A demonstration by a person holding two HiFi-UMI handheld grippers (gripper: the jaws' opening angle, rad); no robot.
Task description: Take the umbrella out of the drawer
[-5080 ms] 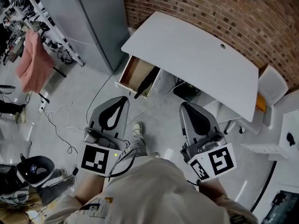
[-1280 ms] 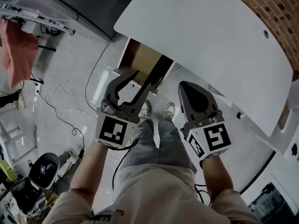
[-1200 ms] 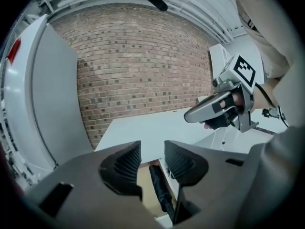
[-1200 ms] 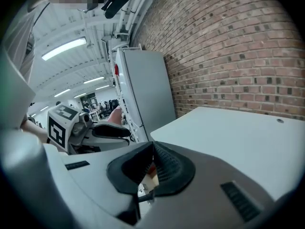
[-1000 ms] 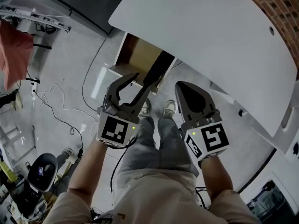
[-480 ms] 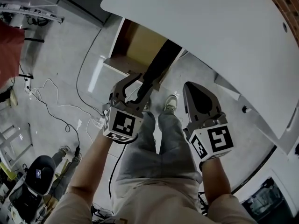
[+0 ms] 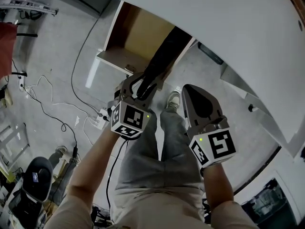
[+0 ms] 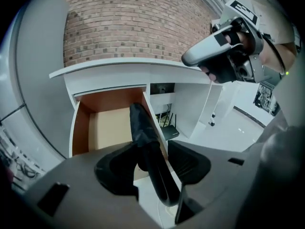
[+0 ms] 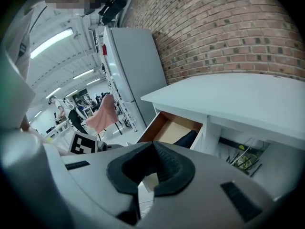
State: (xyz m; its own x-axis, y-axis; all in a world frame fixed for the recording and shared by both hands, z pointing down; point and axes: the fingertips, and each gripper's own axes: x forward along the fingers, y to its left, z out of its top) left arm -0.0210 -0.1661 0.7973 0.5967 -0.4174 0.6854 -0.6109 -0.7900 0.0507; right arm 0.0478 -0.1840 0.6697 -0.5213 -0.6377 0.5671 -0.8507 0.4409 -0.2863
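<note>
Place: a lab or workshop hall rather than a home.
Walls: a bare brick wall (image 9: pixel 228 27) behind a plain white desk (image 7: pixel 228 32) with an open drawer (image 7: pixel 138 37).
Floor: a hard grey floor (image 7: pixel 62 46), with loose cables (image 7: pixel 52 104) trailing to a white power strip (image 7: pixel 100 120).
Ceiling: long strip lights (image 9: pixel 52 42) over a wide open room.
Fittings: a tall grey cabinet (image 9: pixel 131 66), a metal rack (image 7: pixel 26 8), a pink cloth (image 9: pixel 102 113) hanging nearby, and a router (image 8: pixel 167 128) under the desk.
People: small figures (image 9: pixel 62 111) far back in the hall.
</note>
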